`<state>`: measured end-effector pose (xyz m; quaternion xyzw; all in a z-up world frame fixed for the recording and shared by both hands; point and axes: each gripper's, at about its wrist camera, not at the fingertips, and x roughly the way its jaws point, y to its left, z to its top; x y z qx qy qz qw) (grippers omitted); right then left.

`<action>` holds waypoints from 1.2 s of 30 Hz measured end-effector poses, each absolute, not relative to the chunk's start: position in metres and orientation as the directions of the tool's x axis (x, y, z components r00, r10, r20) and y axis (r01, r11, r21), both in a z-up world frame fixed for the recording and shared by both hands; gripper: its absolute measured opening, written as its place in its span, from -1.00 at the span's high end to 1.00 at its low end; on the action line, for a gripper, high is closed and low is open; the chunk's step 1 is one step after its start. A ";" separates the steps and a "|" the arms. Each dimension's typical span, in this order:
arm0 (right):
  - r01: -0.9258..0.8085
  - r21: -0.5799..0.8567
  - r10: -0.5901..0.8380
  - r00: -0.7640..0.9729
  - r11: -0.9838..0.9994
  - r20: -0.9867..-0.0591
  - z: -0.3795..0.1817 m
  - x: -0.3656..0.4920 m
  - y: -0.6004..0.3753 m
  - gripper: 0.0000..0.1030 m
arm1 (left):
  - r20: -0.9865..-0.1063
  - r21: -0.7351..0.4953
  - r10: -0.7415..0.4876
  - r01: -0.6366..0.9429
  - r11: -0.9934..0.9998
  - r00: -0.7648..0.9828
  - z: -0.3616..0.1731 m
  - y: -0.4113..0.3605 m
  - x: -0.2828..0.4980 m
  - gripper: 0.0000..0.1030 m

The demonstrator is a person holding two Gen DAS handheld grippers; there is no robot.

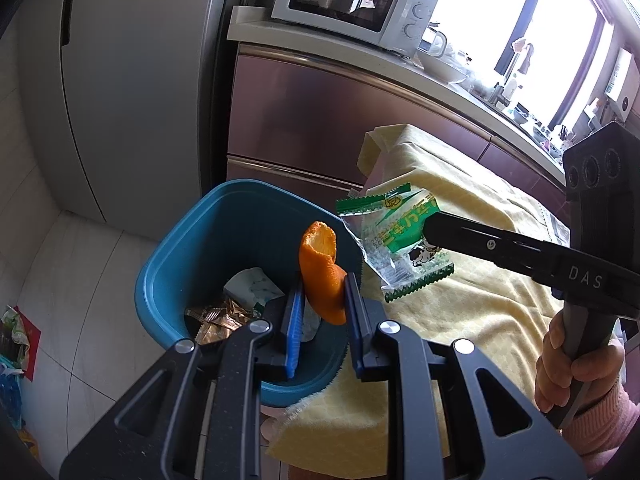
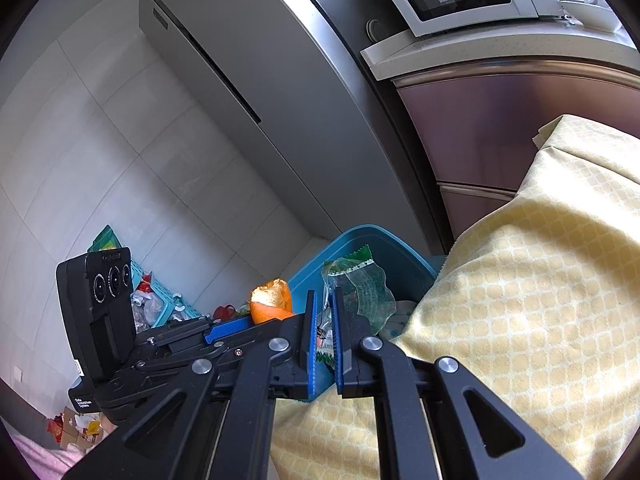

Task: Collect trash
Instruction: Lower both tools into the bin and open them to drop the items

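My left gripper (image 1: 322, 292) is shut on a piece of orange peel (image 1: 322, 268), held over the open blue bin (image 1: 180, 264). The bin holds crumpled white paper (image 1: 254, 284) and brown wrappers (image 1: 218, 320). My right gripper (image 1: 430, 228) comes in from the right, shut on a clear and green snack wrapper (image 1: 394, 248) just past the bin's right rim. In the right wrist view the same wrapper (image 2: 360, 288) sticks up between the blue pads of the right gripper (image 2: 324, 300). There the orange peel (image 2: 272, 300) and the left gripper (image 2: 256, 320) sit to its left, before the bin (image 2: 368, 236).
A yellow patterned cloth (image 1: 460, 300) covers the table beside the bin. Behind stand a grey fridge (image 1: 120, 80), cabinets and a counter with a microwave (image 1: 352, 0). On the tiled floor at left lie a teal basket (image 2: 168, 304) and loose packaging. A hand (image 1: 568, 364) grips the right handle.
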<state>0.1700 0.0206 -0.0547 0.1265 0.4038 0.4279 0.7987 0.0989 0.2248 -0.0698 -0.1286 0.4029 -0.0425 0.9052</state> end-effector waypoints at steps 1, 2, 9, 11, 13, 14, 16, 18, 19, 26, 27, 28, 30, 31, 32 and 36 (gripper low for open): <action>-0.581 0.548 0.785 0.308 0.603 -0.538 -0.055 0.170 0.021 0.89 | -0.719 -0.266 -0.179 -0.029 0.963 0.671 -0.070 0.225 0.099 0.62; -0.580 0.548 0.785 0.307 0.603 -0.539 -0.056 0.170 0.021 0.89 | -0.720 -0.266 -0.177 -0.030 0.964 0.670 -0.071 0.225 0.100 0.62; -0.577 0.545 0.778 0.302 0.609 -0.551 -0.059 0.169 0.028 0.89 | -0.728 -0.269 -0.175 -0.042 0.962 0.663 -0.077 0.227 0.104 0.62; -0.576 0.543 0.776 0.301 0.611 -0.554 -0.060 0.169 0.030 0.89 | -0.730 -0.268 -0.173 -0.044 0.962 0.661 -0.078 0.227 0.103 0.62; -0.575 0.543 0.775 0.298 0.612 -0.557 -0.061 0.169 0.032 0.89 | -0.732 -0.268 -0.173 -0.046 0.962 0.659 -0.080 0.228 0.104 0.62; -0.575 0.541 0.774 0.299 0.613 -0.559 -0.062 0.170 0.032 0.89 | -0.732 -0.268 -0.172 -0.047 0.962 0.659 -0.080 0.228 0.105 0.62; -0.573 0.542 0.773 0.298 0.614 -0.561 -0.062 0.170 0.033 0.89 | -0.734 -0.269 -0.171 -0.049 0.962 0.658 -0.081 0.229 0.106 0.62; -0.572 0.541 0.770 0.297 0.617 -0.564 -0.063 0.170 0.035 0.89 | -0.735 -0.267 -0.169 -0.051 0.962 0.656 -0.083 0.229 0.107 0.62; -0.572 0.540 0.769 0.297 0.618 -0.566 -0.064 0.171 0.035 0.89 | -0.736 -0.267 -0.169 -0.052 0.962 0.655 -0.083 0.230 0.107 0.62; -0.566 0.535 0.759 0.292 0.628 -0.582 -0.068 0.173 0.043 0.89 | -0.746 -0.270 -0.168 -0.062 0.961 0.645 -0.090 0.232 0.111 0.61; -0.566 0.533 0.757 0.291 0.629 -0.585 -0.068 0.174 0.044 0.89 | -0.747 -0.269 -0.167 -0.064 0.961 0.644 -0.091 0.232 0.112 0.61; -0.566 0.532 0.756 0.290 0.630 -0.587 -0.069 0.174 0.045 0.89 | -0.748 -0.269 -0.165 -0.066 0.961 0.643 -0.091 0.232 0.112 0.61; -0.566 0.530 0.754 0.288 0.632 -0.591 -0.069 0.174 0.047 0.89 | -0.750 -0.268 -0.163 -0.069 0.961 0.641 -0.093 0.232 0.113 0.61; -0.567 0.528 0.752 0.287 0.633 -0.593 -0.070 0.174 0.048 0.89 | -0.751 -0.267 -0.162 -0.070 0.961 0.640 -0.094 0.232 0.114 0.61; -0.567 0.527 0.751 0.285 0.633 -0.595 -0.071 0.174 0.049 0.89 | -0.752 -0.267 -0.161 -0.072 0.961 0.640 -0.094 0.232 0.115 0.61; -0.567 0.525 0.749 0.282 0.634 -0.600 -0.073 0.174 0.053 0.89 | -0.755 -0.263 -0.157 -0.075 0.962 0.637 -0.097 0.233 0.116 0.61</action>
